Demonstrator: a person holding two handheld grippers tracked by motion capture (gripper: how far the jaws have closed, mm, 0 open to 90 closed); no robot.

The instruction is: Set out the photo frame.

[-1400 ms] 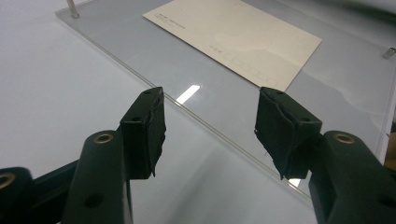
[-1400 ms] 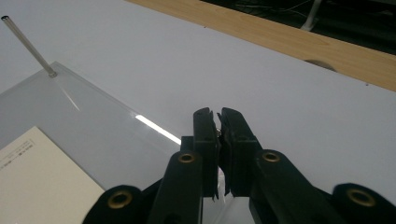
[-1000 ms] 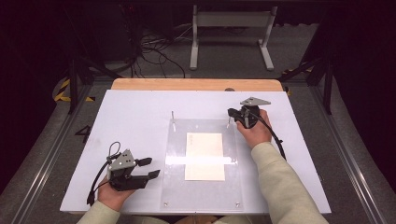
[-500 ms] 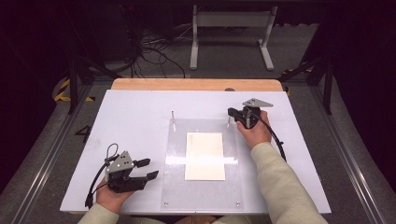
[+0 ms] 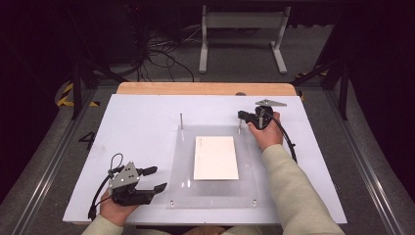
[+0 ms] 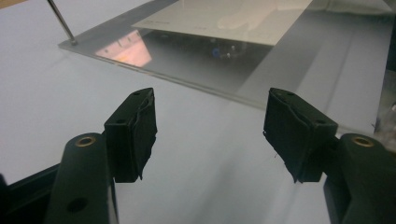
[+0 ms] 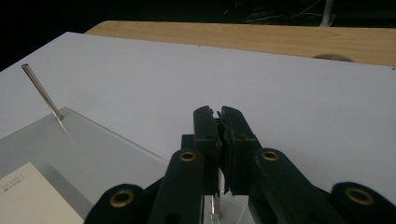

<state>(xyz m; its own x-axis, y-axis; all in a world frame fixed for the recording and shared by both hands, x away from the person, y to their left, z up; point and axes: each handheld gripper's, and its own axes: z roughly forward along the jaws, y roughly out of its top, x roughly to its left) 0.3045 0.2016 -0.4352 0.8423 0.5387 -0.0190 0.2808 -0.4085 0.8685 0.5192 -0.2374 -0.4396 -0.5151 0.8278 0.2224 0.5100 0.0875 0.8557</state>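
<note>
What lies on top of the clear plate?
A white card lies flat on the clear plate, and two thin metal pins rise from its far corners. What the card covers is hidden.

The left gripper [image 5: 152, 178] rests low near the person, its jaws just opening wider, nothing between. The right gripper [image 5: 241, 115] seems shut, arm stretched forward.

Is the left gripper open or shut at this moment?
Open. In its own view the left gripper has its two pads wide apart over the white board, with nothing between them; the jaws have just been opening.
</note>
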